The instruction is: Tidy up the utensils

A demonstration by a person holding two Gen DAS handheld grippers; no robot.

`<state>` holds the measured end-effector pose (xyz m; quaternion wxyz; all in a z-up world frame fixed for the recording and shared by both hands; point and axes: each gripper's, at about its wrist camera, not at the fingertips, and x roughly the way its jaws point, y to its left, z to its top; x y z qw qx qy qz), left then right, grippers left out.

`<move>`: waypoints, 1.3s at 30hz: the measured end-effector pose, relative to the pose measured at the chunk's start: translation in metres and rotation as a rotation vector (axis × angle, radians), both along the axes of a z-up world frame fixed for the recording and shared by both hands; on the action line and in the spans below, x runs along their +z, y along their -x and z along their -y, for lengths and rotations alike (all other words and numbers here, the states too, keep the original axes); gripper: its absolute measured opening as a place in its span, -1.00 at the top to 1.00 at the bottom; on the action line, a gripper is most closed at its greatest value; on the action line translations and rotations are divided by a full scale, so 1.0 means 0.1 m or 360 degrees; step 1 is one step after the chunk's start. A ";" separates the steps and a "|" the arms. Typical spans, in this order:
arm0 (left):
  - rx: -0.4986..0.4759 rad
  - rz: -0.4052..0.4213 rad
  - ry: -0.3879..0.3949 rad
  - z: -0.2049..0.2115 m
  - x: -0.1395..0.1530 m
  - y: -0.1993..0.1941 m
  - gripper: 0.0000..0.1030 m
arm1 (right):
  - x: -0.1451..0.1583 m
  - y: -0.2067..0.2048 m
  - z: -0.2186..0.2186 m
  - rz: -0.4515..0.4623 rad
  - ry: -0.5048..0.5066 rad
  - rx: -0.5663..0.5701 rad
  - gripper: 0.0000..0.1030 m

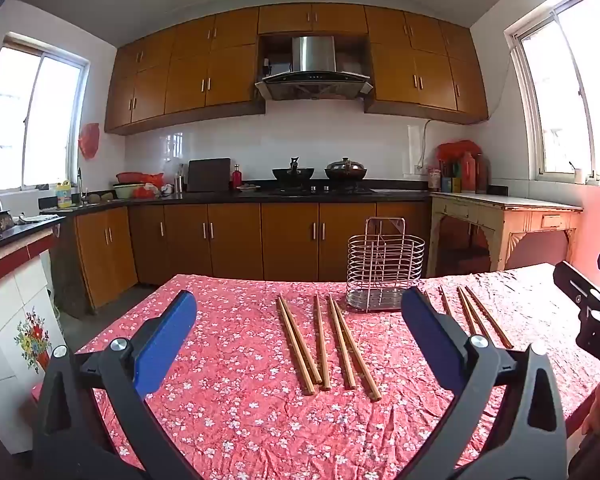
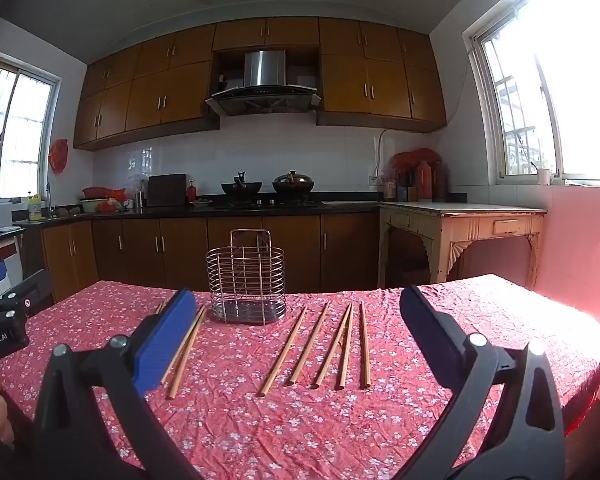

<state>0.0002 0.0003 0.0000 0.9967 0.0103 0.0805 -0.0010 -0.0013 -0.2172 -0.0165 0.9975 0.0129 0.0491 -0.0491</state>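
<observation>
Both grippers (image 1: 300, 312) (image 2: 296, 312) wide and empty, chopsticks (image 1: 320, 344) flat beside wire caddy (image 1: 384, 268)

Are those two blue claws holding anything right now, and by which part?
Nothing. The left claw and right claw are both wide open above the brown wooden chopsticks lying on the floral tablecloth.

tablecloth (image 1: 240, 420): red, white floral | chopsticks (image 1: 320, 344): tan | holder (image 1: 384, 268): seemingly silver
</observation>
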 end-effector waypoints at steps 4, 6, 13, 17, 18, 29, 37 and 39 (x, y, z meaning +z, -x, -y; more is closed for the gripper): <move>-0.0004 0.0003 0.0004 0.00 0.00 0.00 -0.96 | -0.03 -0.01 -0.01 -0.0003 -0.0005 0.0001 -0.93; -0.0006 0.0003 0.0002 0.01 0.00 0.00 -0.96 | -0.03 -0.02 -0.03 -0.0010 -0.0010 0.0007 -0.93; -0.0012 -0.0002 0.0007 -0.05 -0.03 -0.03 -0.96 | -0.01 0.01 -0.03 -0.0012 -0.0013 0.0010 -0.93; -0.0011 0.0000 0.0009 -0.01 -0.05 0.00 -0.96 | -0.01 0.01 -0.03 -0.0012 -0.0013 0.0011 -0.93; -0.0010 0.0000 0.0009 0.00 -0.05 0.00 -0.96 | -0.01 0.01 -0.03 -0.0013 -0.0014 0.0010 -0.93; -0.0013 -0.0004 0.0009 -0.01 -0.07 -0.02 -0.96 | -0.01 0.01 -0.03 -0.0013 -0.0015 0.0011 -0.93; -0.0011 -0.0008 0.0010 -0.01 -0.08 -0.03 -0.96 | -0.01 0.01 -0.03 -0.0014 -0.0016 0.0011 -0.93; -0.0013 -0.0012 0.0007 0.02 -0.09 -0.05 -0.96 | -0.01 0.01 -0.03 -0.0015 -0.0015 0.0012 -0.93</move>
